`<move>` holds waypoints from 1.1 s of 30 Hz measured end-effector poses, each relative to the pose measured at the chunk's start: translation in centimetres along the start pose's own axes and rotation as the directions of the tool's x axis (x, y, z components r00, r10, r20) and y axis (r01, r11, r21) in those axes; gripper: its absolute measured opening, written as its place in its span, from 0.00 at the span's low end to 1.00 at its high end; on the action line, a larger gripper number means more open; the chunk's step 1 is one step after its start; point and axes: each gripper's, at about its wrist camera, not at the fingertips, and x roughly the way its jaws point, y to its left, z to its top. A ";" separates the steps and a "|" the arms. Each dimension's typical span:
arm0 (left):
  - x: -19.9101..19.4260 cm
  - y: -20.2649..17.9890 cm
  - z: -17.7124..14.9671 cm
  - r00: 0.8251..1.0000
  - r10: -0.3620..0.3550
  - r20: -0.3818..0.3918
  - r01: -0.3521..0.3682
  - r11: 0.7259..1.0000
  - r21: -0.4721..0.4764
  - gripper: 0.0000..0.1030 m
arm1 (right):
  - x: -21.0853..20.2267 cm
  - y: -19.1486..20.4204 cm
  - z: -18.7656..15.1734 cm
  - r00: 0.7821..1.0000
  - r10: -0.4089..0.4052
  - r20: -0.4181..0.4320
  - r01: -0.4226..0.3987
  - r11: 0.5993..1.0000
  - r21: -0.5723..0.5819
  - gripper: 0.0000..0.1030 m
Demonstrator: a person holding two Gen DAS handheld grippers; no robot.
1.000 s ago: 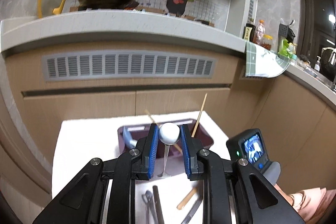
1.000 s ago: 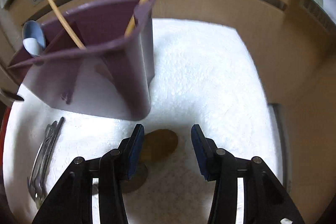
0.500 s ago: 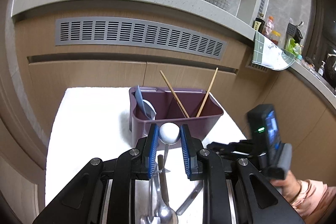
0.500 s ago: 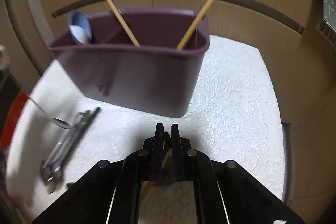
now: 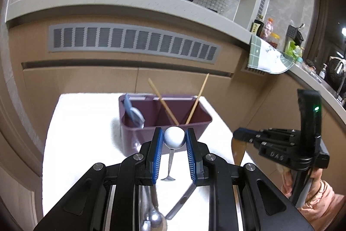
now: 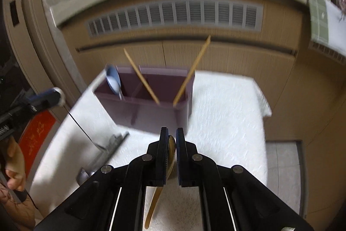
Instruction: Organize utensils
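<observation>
Lettering: your right claw's [image 5: 239,136] body reads "DAS" in the left wrist view; the wall panel above the counter carries Chinese characters too small to make out.

Container: purple caddy [image 5: 164,122], standing on the white cloth-covered desk [image 5: 86,122], split into compartments. Its left compartment holds a blue-and-white spoon [image 5: 135,115], leaning. Two wooden chopsticks [image 5: 163,102] stand crossed apart in the compartments to its right; the exact compartment for each cannot be told.

Your left claw [image 5: 174,140], just in front of the caddy, is clenched on the round white end of a metal spoon [image 5: 174,138], whose thin shaft hangs down toward the desk.

Your right claw, to the caddy's right and raised off the desk, is clamped on a brown wooden spoon [image 6: 170,148], its handle trailing down beneath the fingers.

Loose metal utensils [image 5: 151,218] lie on the desk in front of the caddy, under your left claw.
</observation>
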 end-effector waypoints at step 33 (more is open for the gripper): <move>11.7 2.4 6.4 0.998 0.034 -0.061 -0.033 0.999 0.031 0.23 | 8.7 0.3 10.7 0.978 -0.125 0.170 0.147 0.982 -0.123 0.05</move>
